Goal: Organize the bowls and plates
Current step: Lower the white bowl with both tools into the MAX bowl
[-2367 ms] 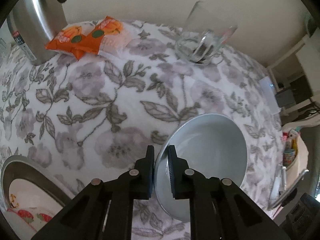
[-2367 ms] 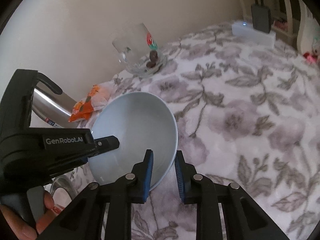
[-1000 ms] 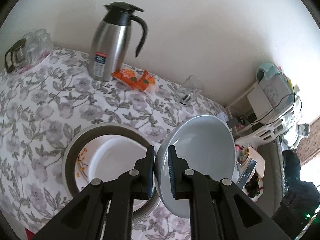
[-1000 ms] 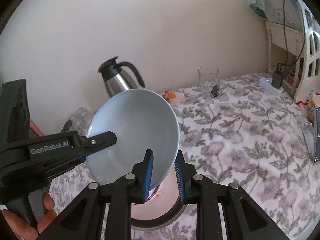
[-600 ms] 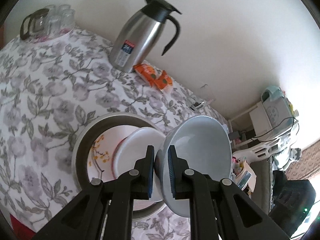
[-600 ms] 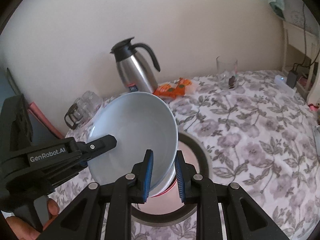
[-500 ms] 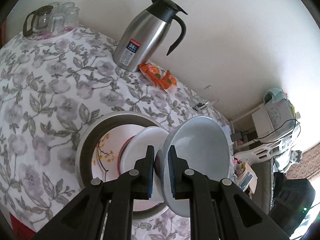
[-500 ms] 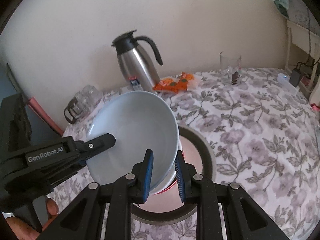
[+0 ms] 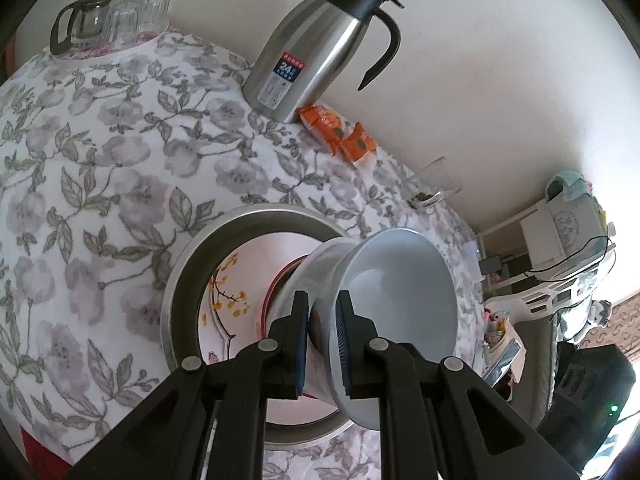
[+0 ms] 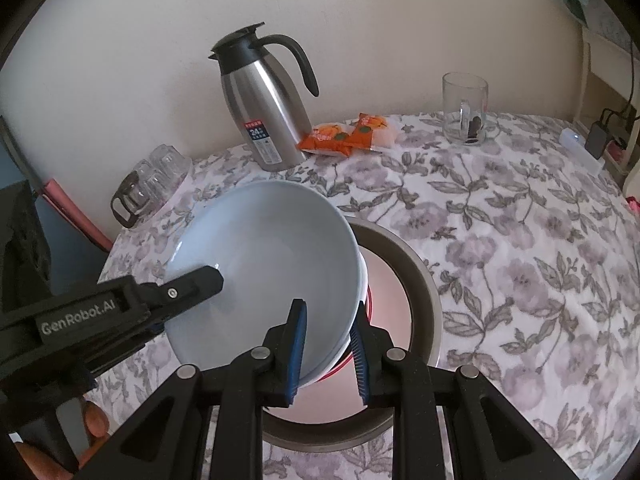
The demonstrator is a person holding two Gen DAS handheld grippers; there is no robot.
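Both grippers hold one pale blue bowl (image 9: 404,300) (image 10: 264,272) by its rim. My left gripper (image 9: 323,332) is shut on the rim's near edge. My right gripper (image 10: 328,344) is shut on the opposite edge; the left gripper's finger (image 10: 188,288) shows at the bowl's left rim. The bowl is tilted over a grey metal basin (image 9: 180,280) (image 10: 424,292). In the basin lie a floral plate (image 9: 228,292) and a white bowl with a red rim (image 9: 316,264). The blue bowl sits close over that white bowl; I cannot tell whether they touch.
The table has a floral cloth (image 10: 520,220). A steel thermos jug (image 9: 312,48) (image 10: 264,112), orange snack packets (image 10: 344,134), a glass mug (image 10: 464,108) and a tray of upturned glasses (image 9: 108,16) stand along the wall. A shelf with cables is at the right (image 9: 568,232).
The blue bowl has been lifted off the table, carried left over the basin, and lowered toward the white bowl inside. Both grippers stayed shut on its rim.
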